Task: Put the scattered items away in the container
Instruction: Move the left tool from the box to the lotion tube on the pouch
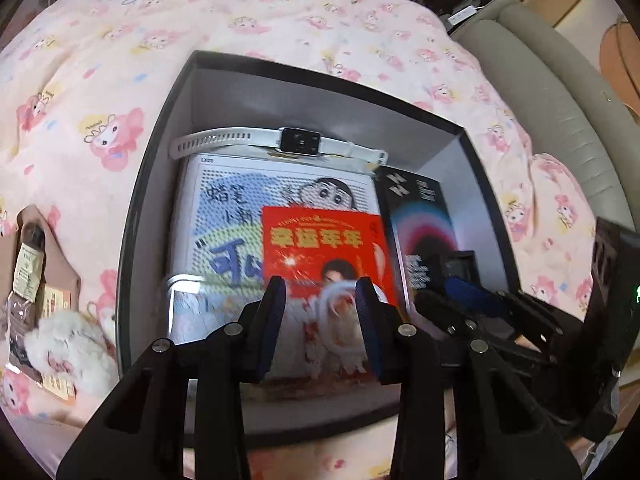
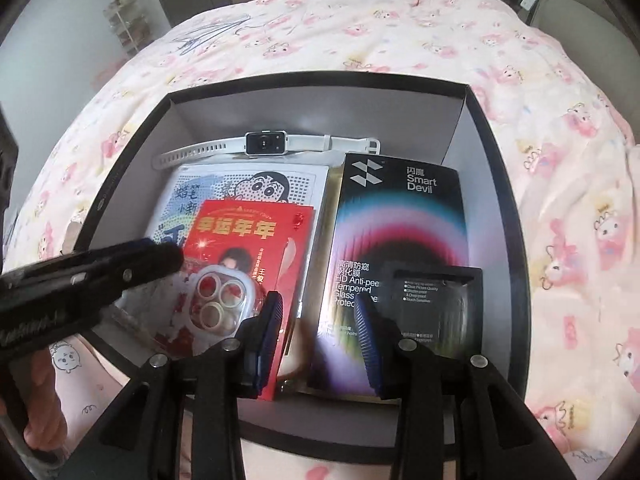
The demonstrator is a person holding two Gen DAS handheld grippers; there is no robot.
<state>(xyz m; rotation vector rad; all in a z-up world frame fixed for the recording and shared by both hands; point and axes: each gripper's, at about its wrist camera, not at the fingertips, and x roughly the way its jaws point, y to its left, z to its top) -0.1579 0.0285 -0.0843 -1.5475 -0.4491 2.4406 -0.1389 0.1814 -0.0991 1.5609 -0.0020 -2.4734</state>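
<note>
Jaws of both grippers (image 1: 320, 312) (image 2: 320, 320) apart, empty

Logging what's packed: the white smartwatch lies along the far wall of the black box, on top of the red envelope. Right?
Not quite. The white smartwatch does lie along the far wall of the black box, but not on the red envelope, which sits nearer, on the cartoon-print white packet. The right wrist view shows it.
</note>
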